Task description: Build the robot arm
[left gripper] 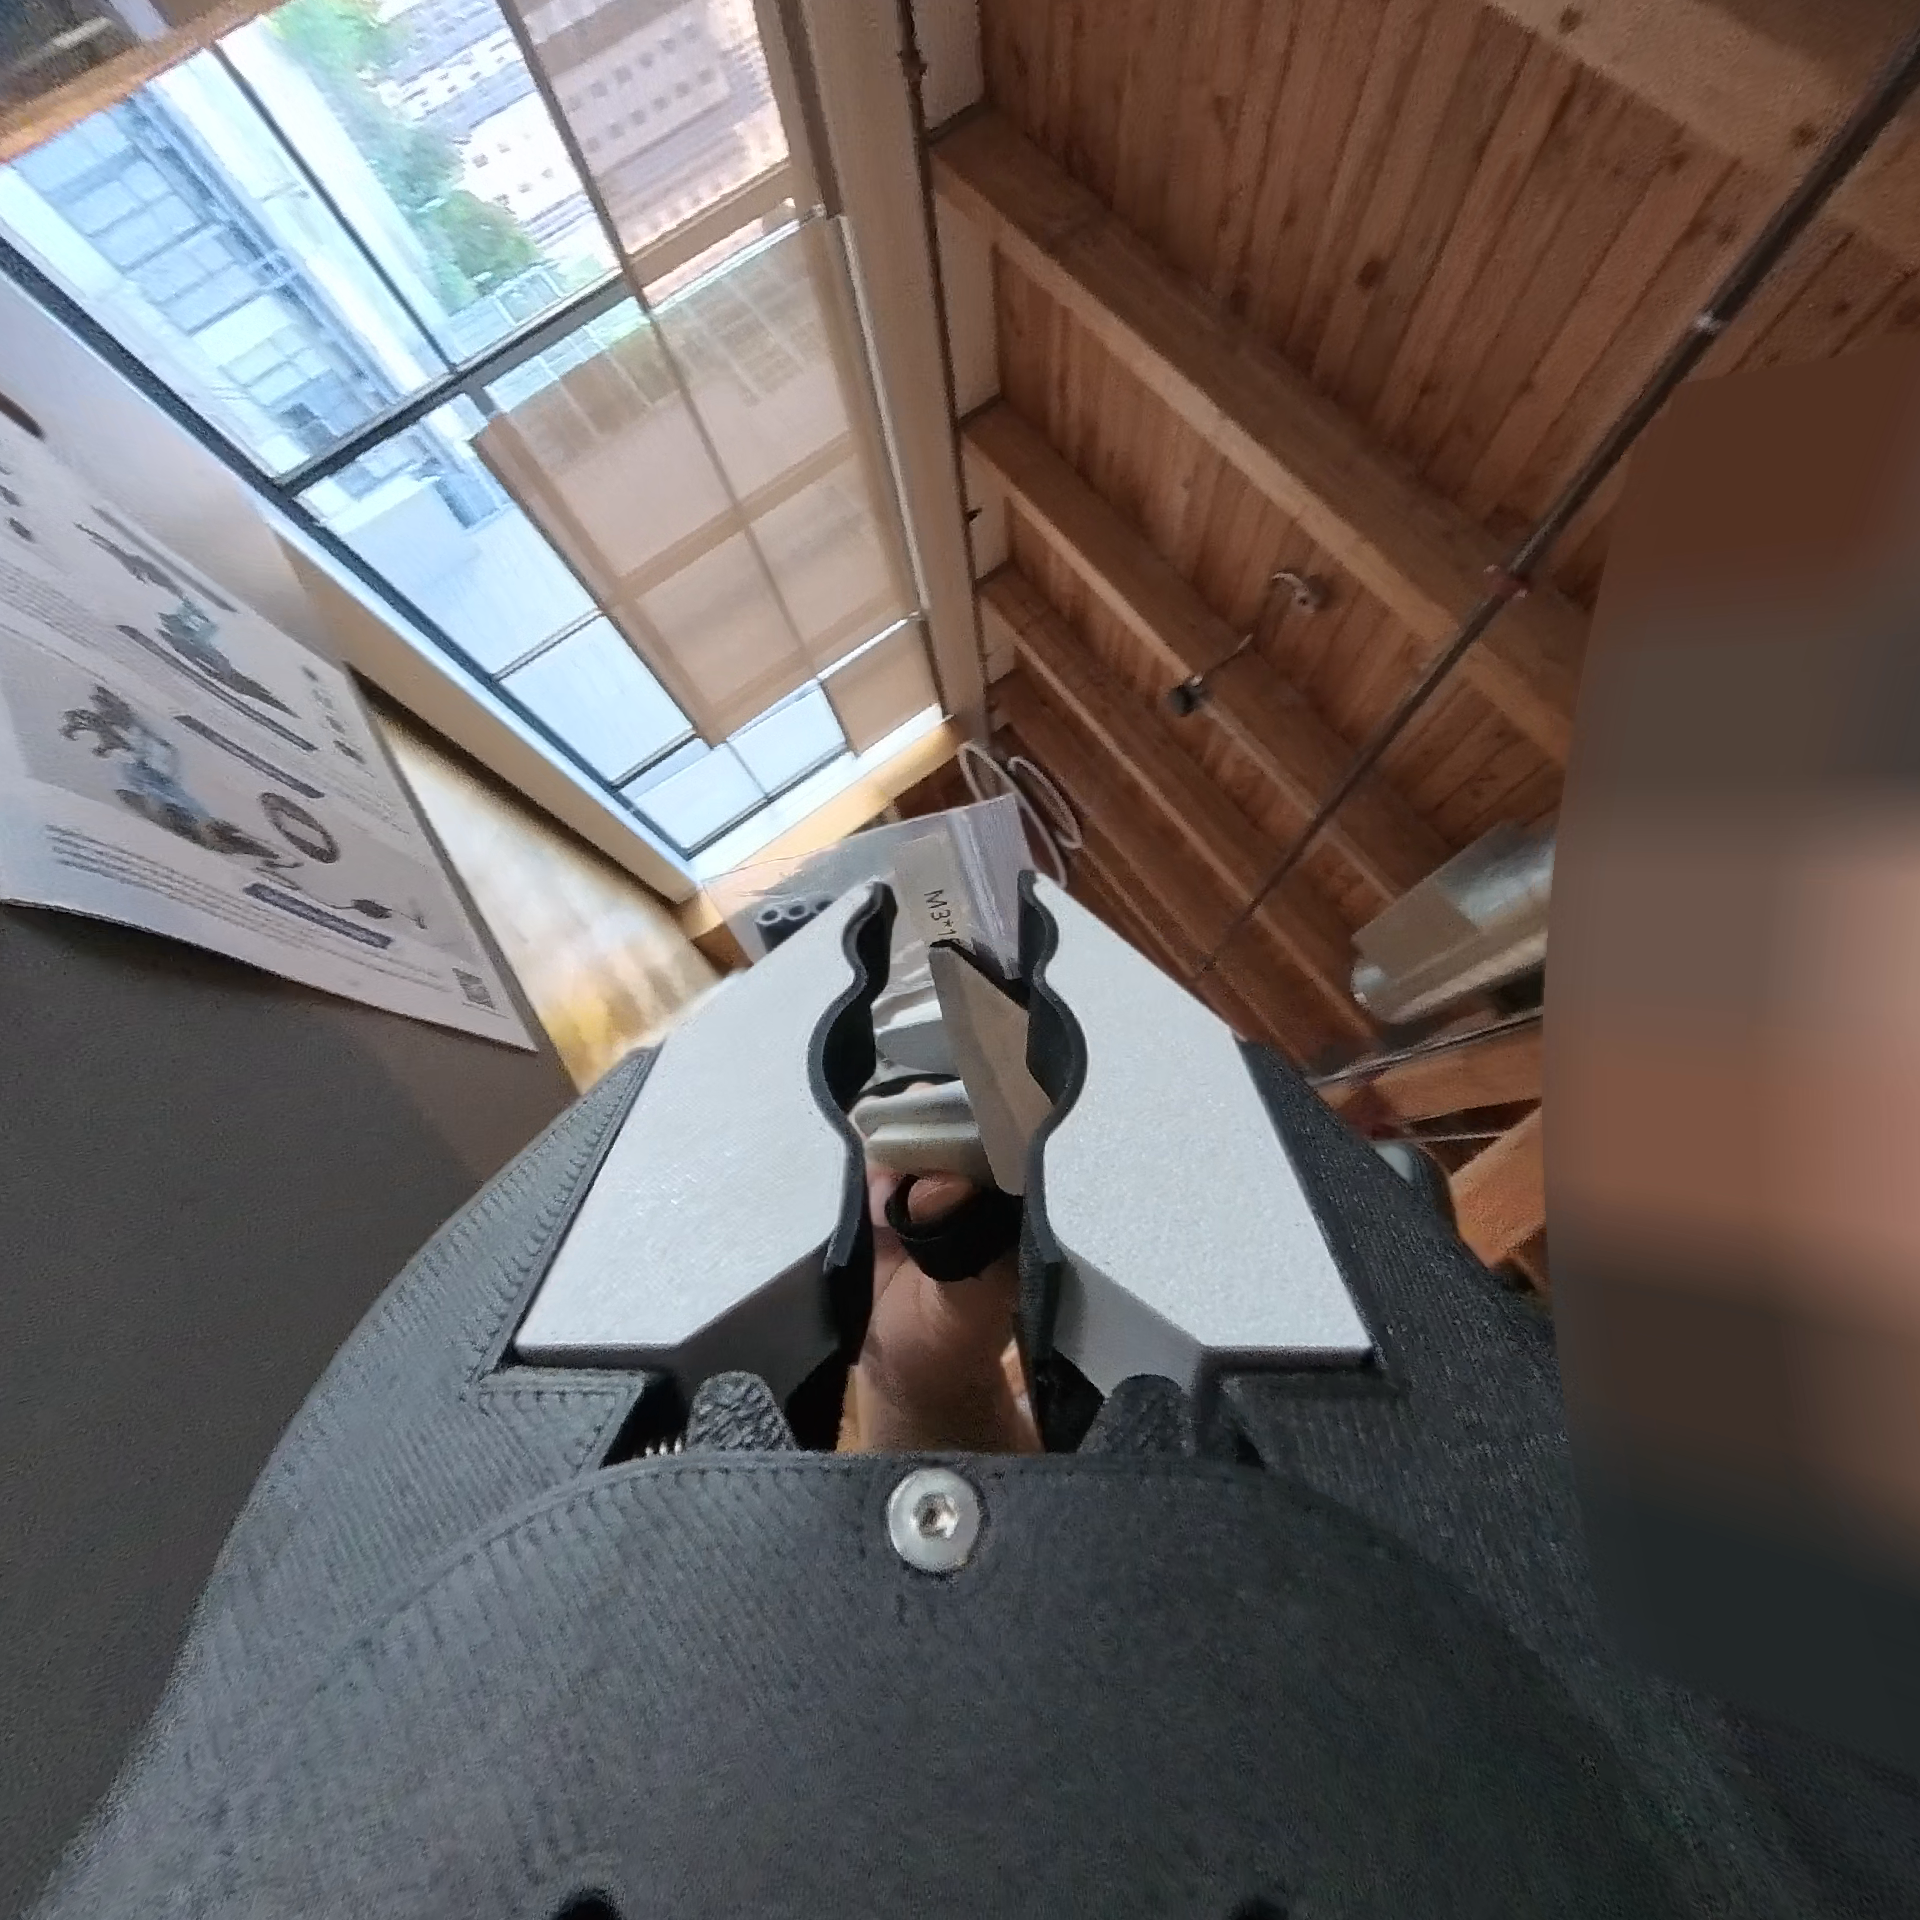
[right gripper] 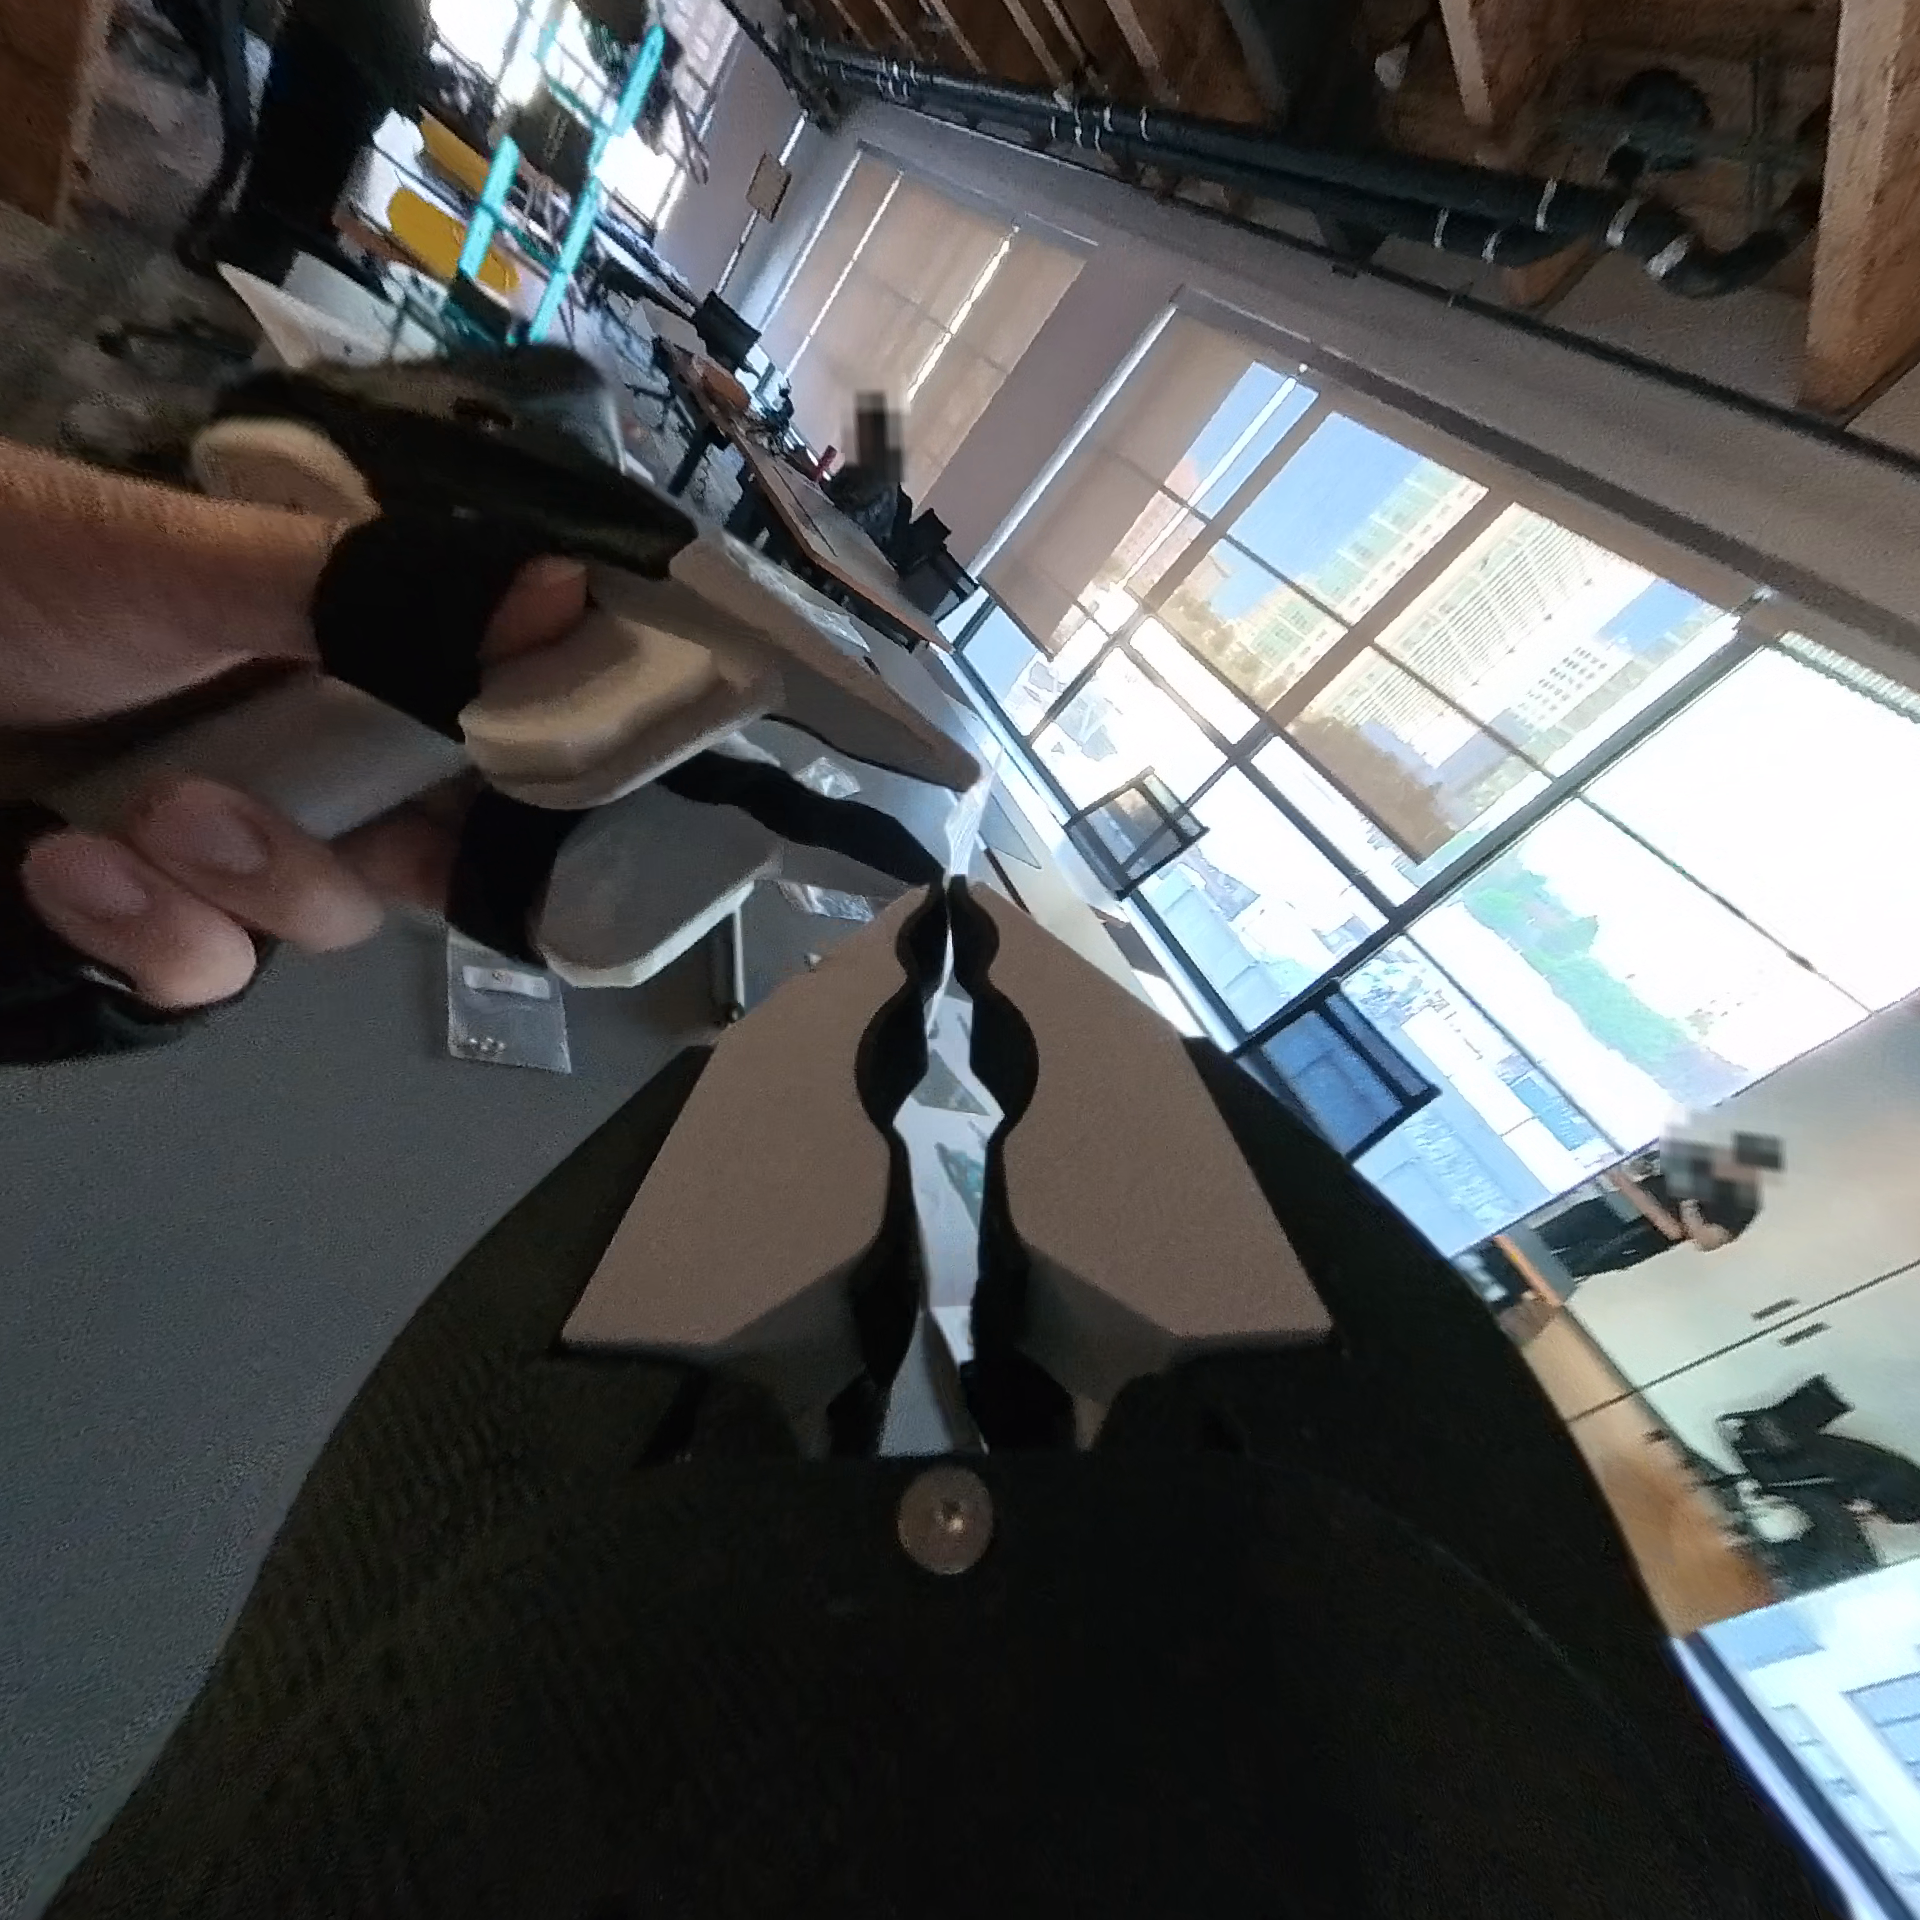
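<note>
**A:** Any containers in sight?

**B:** One clear one. A small see-through plastic bag (right gripper: pixel 509 1013) lies flat on the grey surface (right gripper: pixel 208 1247), to the left of the right hand-held gripper (right gripper: pixel 951 902). It has a white label near its top and a few tiny metal bits (right gripper: pixel 478 1044) in its bottom corner.

**A:** How does that hand-held gripper stand?

**B:** Its black wavy tips are pressed together, almost touching. I cannot tell whether anything thin sits between them.

**A:** And the other one?

**B:** The left hand-held gripper (left gripper: pixel 956 902) has its fingers spread, with a clear gap. In that gap, leaning toward the right finger, stands a narrow white labelled strip (left gripper: pixel 928 904) with a glossy, sharp-edged sheet (left gripper: pixel 987 1049) below it. Whether the fingers touch it, I cannot tell.

**A:** Materials?

**B:** Matte grey wedge-shaped fingers lined with black scalloped pads, set in ribbed black printed plastic with a steel screw (left gripper: pixel 932 1524).

**A:** What else is close?

**B:** A hand (right gripper: pixel 156 603) with a black strap grips the left tool, up and left of the right one's tips. A printed poster (left gripper: pixel 208 727) lies on the surface off to the left.
</note>
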Demonstrator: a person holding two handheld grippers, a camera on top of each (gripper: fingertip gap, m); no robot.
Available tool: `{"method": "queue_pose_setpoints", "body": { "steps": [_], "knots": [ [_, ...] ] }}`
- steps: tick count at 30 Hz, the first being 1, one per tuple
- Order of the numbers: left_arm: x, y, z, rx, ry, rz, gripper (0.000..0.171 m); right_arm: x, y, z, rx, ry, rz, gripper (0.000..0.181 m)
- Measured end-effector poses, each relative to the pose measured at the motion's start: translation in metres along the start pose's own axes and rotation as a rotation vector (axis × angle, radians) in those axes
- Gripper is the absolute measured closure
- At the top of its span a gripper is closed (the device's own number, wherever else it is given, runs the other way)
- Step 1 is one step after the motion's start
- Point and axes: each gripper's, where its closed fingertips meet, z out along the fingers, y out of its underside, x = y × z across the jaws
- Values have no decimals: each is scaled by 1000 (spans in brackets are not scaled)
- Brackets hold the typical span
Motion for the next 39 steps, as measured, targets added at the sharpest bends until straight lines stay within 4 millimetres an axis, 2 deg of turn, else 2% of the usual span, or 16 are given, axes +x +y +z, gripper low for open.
{"method": "queue_pose_setpoints", "body": {
  "steps": [5,11,20,39],
  "knots": [
    [9,-3,0,5,-4,9,147,-1,-6,0,22,1,2,181],
    [12,0,-3,-3,10,39,158,5,-7,1,32,3,59,181],
    [20,6,-2,-20,33,48,157,4,-8,0,27,7,49,181],
    [20,9,-4,-9,33,22,158,-1,-10,-3,24,5,33,181]
  ]
}}
